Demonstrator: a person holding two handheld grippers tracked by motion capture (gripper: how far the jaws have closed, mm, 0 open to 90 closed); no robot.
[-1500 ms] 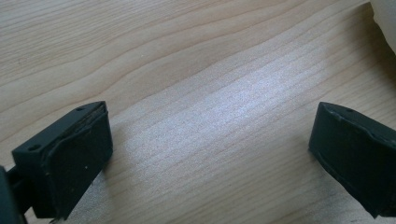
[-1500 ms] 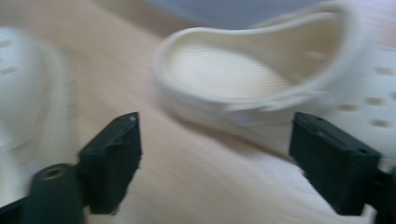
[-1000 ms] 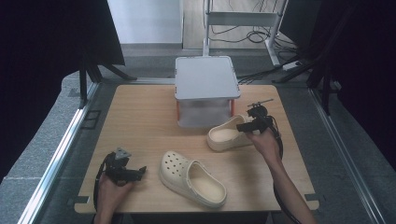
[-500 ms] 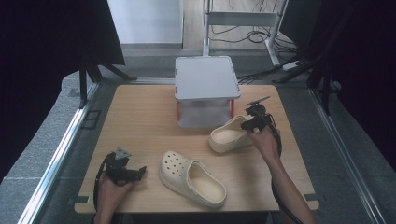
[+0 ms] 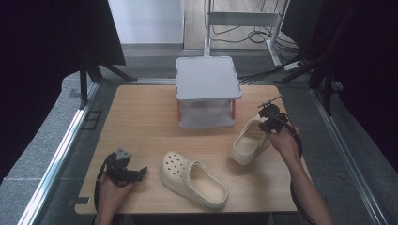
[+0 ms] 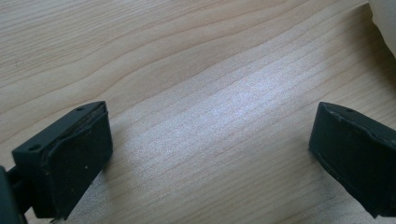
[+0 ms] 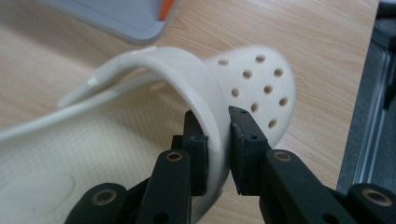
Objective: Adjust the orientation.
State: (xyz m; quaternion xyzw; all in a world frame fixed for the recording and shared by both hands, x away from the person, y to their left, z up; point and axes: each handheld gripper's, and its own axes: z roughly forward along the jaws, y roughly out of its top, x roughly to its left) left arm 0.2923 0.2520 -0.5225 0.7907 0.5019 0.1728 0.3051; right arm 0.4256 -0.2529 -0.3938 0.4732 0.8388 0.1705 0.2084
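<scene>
Your right tool (image 7: pixel 218 140) is clamped on the upper rim of the cream clog (image 5: pixel 249 140), beside its perforated toe, which lets you carry it tilted near the right edge of the desk (image 5: pixel 141 117), just by the grey lidded box (image 5: pixel 206 91). The second clog (image 5: pixel 193 178) lies flat at front centre. Your left tool (image 6: pixel 210 158) waits wide open and empty over bare wood. Whether the held clog's heel touches the desk is hard to tell.
</scene>
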